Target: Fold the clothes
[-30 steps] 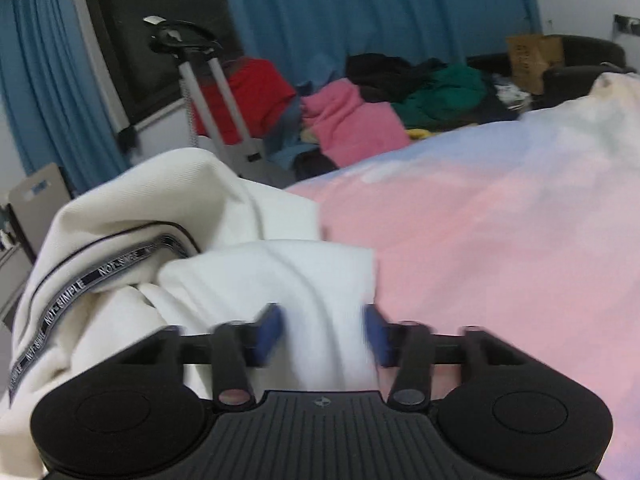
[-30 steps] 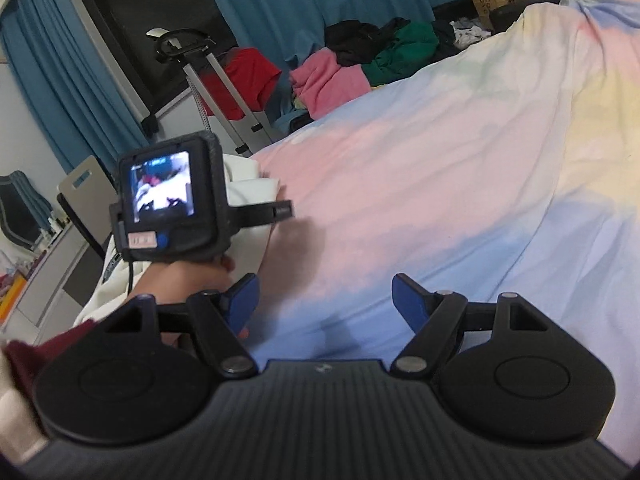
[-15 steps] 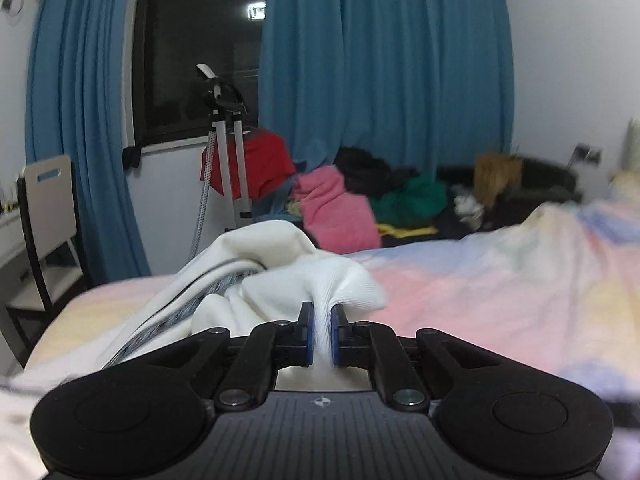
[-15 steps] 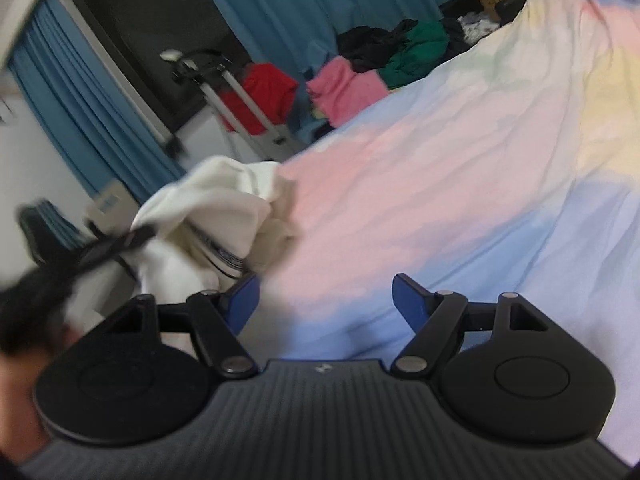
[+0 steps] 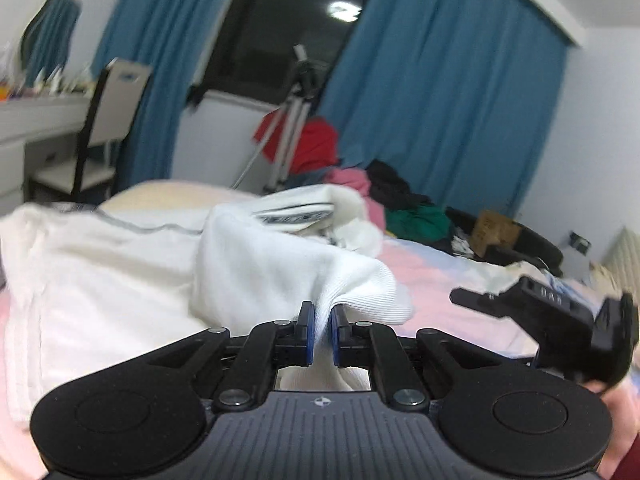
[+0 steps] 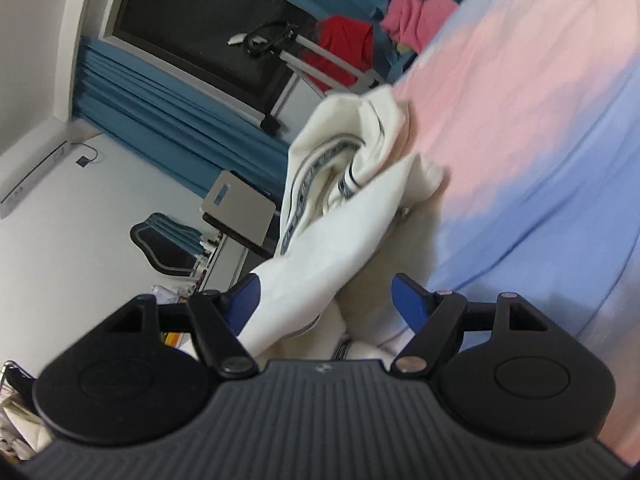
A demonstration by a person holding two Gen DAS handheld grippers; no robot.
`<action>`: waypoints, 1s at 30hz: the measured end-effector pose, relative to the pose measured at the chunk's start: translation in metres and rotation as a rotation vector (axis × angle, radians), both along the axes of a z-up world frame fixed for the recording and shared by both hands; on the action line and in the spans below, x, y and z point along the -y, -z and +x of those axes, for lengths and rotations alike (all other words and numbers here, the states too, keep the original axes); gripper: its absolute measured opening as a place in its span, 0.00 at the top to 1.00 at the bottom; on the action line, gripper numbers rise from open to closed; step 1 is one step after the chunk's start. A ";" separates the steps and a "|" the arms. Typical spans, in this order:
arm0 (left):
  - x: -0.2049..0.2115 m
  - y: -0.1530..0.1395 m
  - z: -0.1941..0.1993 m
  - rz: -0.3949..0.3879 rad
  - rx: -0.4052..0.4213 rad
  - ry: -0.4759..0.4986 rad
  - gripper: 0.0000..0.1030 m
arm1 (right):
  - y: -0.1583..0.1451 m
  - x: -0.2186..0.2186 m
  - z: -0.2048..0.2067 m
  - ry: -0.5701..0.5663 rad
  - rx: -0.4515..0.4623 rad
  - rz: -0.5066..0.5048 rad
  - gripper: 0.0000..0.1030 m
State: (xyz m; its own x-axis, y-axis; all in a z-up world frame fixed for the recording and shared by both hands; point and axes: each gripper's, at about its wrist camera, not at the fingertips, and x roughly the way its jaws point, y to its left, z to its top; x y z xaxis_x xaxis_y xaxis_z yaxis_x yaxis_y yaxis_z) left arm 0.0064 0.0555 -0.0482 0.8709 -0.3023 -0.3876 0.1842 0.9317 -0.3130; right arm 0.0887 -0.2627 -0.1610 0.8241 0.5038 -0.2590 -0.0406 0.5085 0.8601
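Blue curtains (image 5: 440, 112) frame a dark window (image 5: 288, 28). A tripod (image 5: 288, 120) stands at 12 o'clock before a red cloth (image 5: 316, 148). A chair (image 5: 100, 128) sits at 10 o'clock, a box (image 5: 494, 232) at 3 o'clock, beyond the pastel bed (image 6: 540, 100).

A cream-white garment (image 5: 120, 264), soft and thick like a sweatshirt, lies bunched on the pastel pink-and-blue bedspread (image 6: 540, 100). A dark tape trim with pale lettering runs along one seam and curls into the folds. One ribbed edge is lifted off the heap, pulled up into a taut pinched ridge. From the right-hand view a long stretch of it hangs drawn out, twisted and creased.
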 end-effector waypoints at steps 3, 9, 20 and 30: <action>-0.010 0.001 0.010 -0.048 -0.007 0.003 0.91 | 0.013 -0.007 0.007 0.005 -0.035 0.076 0.28; -0.022 0.019 0.028 -0.102 0.011 0.034 0.91 | 0.032 -0.010 0.049 0.057 -0.101 0.207 0.28; -0.014 0.061 0.062 -0.173 -0.027 0.185 0.90 | 0.015 -0.017 0.167 0.222 -0.150 -0.139 0.92; 0.016 0.073 0.048 -0.261 -0.005 0.412 0.65 | -0.056 0.101 0.086 0.491 0.056 -0.273 0.95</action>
